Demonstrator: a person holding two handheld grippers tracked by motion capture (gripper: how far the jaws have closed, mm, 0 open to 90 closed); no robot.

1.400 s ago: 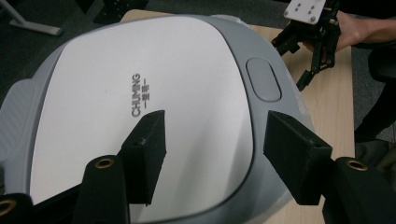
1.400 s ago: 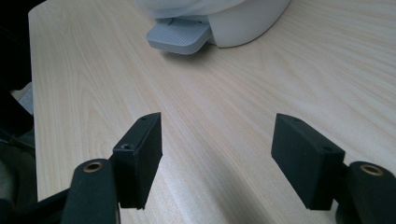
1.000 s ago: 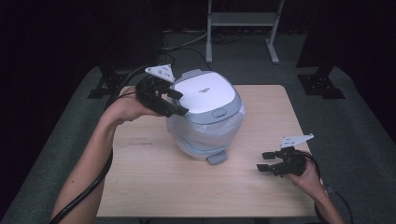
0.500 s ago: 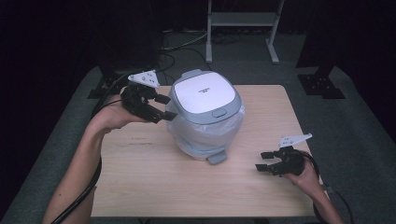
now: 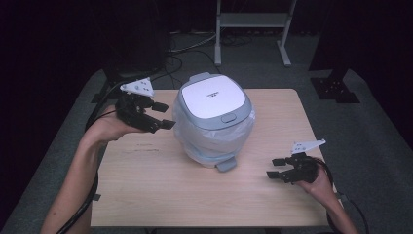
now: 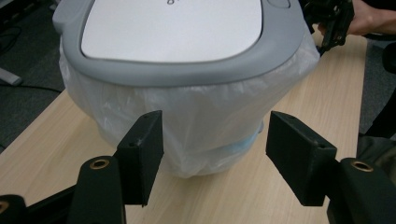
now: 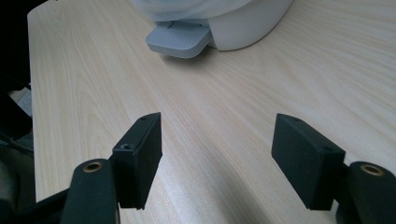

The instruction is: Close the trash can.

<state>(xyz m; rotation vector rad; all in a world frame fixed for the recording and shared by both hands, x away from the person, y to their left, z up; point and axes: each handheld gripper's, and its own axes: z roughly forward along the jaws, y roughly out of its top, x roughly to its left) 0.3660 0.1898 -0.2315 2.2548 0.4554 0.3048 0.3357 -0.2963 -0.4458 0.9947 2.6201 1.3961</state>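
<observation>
Wooden table (image 5: 160, 190) (dark room, grey floor (image 5: 370, 122))

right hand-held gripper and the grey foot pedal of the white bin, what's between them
Only bare light wooden table. In the right gripper view the open right hand-held gripper looks across empty wood to the grey foot pedal of the white bag-lined bin.

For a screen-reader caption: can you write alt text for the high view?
A small lidded bin lined with a plastic bag stands on a wooden table. The open left gripper hovers beside it; the open right gripper rests near the table's right edge.
</observation>
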